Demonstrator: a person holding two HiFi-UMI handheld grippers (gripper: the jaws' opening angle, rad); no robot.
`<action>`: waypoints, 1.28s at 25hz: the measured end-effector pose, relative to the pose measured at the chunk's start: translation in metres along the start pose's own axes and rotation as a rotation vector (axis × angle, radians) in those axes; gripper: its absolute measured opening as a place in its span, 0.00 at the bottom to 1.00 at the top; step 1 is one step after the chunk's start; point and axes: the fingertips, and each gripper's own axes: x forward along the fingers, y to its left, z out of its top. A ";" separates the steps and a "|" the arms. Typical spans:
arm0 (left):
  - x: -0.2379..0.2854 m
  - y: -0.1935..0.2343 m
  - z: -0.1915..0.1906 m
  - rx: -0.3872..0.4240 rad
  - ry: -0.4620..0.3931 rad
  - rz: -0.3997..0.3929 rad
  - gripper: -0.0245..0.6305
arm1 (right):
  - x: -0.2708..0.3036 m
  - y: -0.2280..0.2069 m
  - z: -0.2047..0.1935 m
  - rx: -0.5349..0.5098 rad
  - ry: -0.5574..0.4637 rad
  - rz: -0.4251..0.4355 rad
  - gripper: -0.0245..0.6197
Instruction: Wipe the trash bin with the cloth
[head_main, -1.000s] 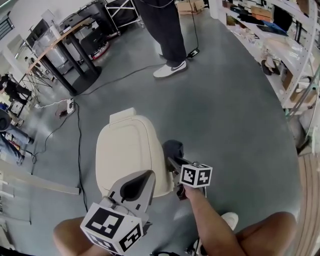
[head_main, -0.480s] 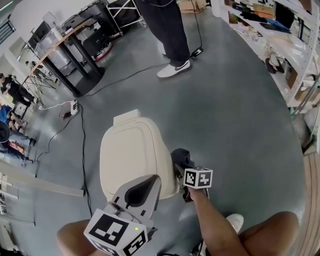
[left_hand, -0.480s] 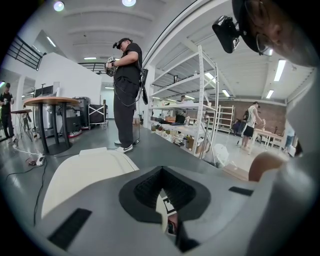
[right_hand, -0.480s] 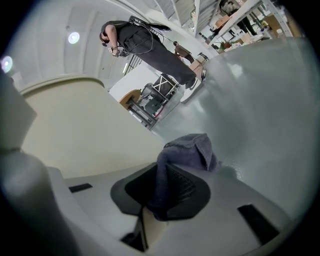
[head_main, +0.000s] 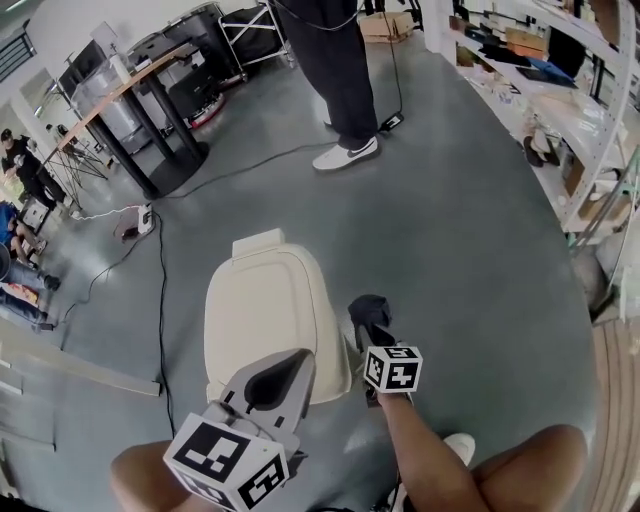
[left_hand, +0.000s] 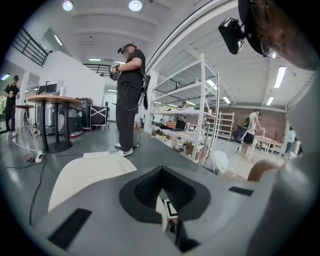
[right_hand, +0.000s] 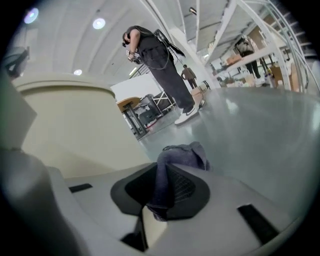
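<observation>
The cloth (head_main: 369, 308) is held clamped in the right tongs (head_main: 372, 333), just beside the right flank of the trash bin (head_main: 262, 305), which stands upright on the floor (head_main: 470, 250). The bin wall lies to the cloth's left. The left tongs (head_main: 285, 368) are seen drawn together, empty, above the bin's near edge. The right hand is judged nearer.
</observation>
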 end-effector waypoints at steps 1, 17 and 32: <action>-0.004 0.001 0.001 -0.001 -0.011 0.003 0.04 | -0.008 0.004 0.012 -0.033 -0.026 -0.009 0.12; -0.130 0.051 0.024 -0.041 -0.181 -0.005 0.04 | -0.185 0.175 0.184 -0.319 -0.331 -0.016 0.12; -0.249 0.175 -0.019 -0.066 -0.257 0.102 0.04 | -0.215 0.411 0.108 -0.591 -0.372 0.035 0.12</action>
